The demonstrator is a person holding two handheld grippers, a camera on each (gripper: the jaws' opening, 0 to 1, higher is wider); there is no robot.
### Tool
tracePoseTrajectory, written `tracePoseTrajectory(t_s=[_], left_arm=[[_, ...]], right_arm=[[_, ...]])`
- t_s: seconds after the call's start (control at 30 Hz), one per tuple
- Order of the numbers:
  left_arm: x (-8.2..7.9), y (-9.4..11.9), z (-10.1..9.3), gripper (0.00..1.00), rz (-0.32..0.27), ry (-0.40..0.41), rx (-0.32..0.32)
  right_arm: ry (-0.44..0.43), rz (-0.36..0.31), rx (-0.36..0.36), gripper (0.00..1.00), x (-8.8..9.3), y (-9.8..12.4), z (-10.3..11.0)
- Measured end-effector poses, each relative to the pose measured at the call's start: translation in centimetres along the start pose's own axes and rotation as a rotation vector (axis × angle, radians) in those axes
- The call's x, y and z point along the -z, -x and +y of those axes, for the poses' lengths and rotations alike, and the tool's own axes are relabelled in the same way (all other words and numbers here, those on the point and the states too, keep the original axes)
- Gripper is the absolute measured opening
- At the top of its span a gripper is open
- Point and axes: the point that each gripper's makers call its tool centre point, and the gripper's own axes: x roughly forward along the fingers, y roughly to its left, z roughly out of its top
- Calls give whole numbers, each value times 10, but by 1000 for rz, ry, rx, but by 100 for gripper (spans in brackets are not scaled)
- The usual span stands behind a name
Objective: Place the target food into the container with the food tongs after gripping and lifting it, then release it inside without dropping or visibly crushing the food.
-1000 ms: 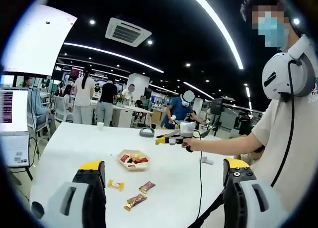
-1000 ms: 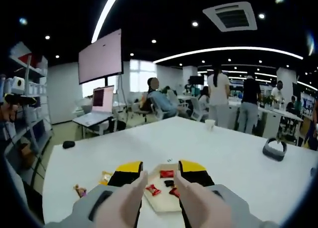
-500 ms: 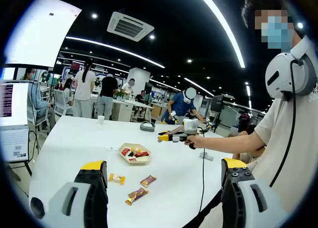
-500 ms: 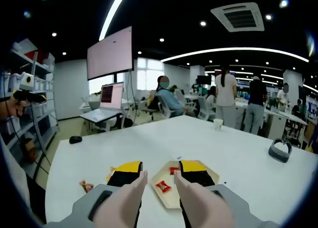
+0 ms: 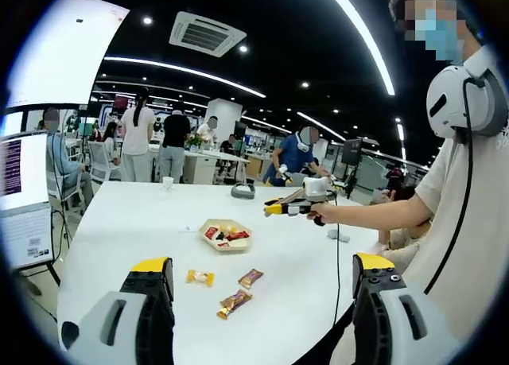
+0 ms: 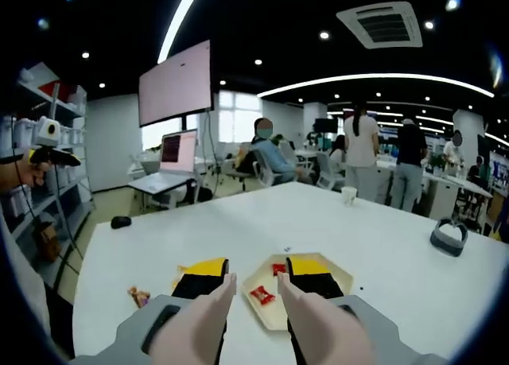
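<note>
Left gripper view looked across a white desk (image 5: 143, 222) from well above it. Its own claw (image 5: 262, 281) stood released, the two yellow-tipped jaws wide apart at 7 and 5 o'clock with nothing between them. Near the middle of the desk sat a shallow cream tray (image 5: 225, 234) holding a few red-wrapped candies (image 5: 231, 236). Nearer the camera, at about 6 o'clock from the tray, three wrapped candies lay loose on the desk and apart from one another: a yellow one (image 5: 200, 277), a brown one (image 5: 250, 278) and a longer brown-and-gold one (image 5: 235, 302). At 3 o'clock a person (image 5: 465, 214) in a pale shirt reached an arm out over the desk, and the hand held the right gripper (image 5: 293, 208) above the surface, beyond the tray.

Right gripper view looked down along its own claw (image 6: 256, 281), also released, its jaws a little apart and grasping nothing. Two pale, finger-like tongs (image 6: 314, 329) ran forward along the jaws. The tray (image 6: 274, 313) showed between and just beyond the jaw tips, with a red candy (image 6: 263, 298) on it in the gap. The yellow candy (image 6: 181, 269) lay just at 9 o'clock of the left jaw, and another wrapped piece (image 6: 138, 295) lay farther toward 9 o'clock. A small paper cup (image 6: 348, 196) stood near the desk's far edge, and a grey ring-shaped object (image 6: 450, 236) sat at 3 o'clock.
</note>
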Motion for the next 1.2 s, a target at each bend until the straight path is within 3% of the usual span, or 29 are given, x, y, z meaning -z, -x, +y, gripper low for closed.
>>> tracePoseTrajectory(t_s=[0.17,0.23,0.33,0.57,0.7,0.83,0.97,1.1,1.2], left_arm=[[-17,-3,10,95,-35,-2,-36],[-18,-6,7,91,-21,-21,-18],[-13,-14,6,88,24,-25,8],[-24,-29,-1,85,26,-39,37],[-21,-31,-5,86,34,-36,52],[-25,-26,-15,94,-26,26,92],[-23,-24,-15,99,-48,13,73],[-16,-21,-13,97,-17,22,54],[-18,-13,-14,99,-34,15,34]], right_arm=[[2,1,-28,28,6,-5,11],[17,5,-71,28,6,-8,24],[117,24,-134,28,11,-13,43],[59,36,-148,28,29,-10,49],[17,44,-135,28,37,-4,48],[-20,46,-132,28,34,0,60],[-6,3,-160,28,26,1,78],[-15,11,-159,29,32,-3,81],[-16,20,-181,29,32,-6,91]])
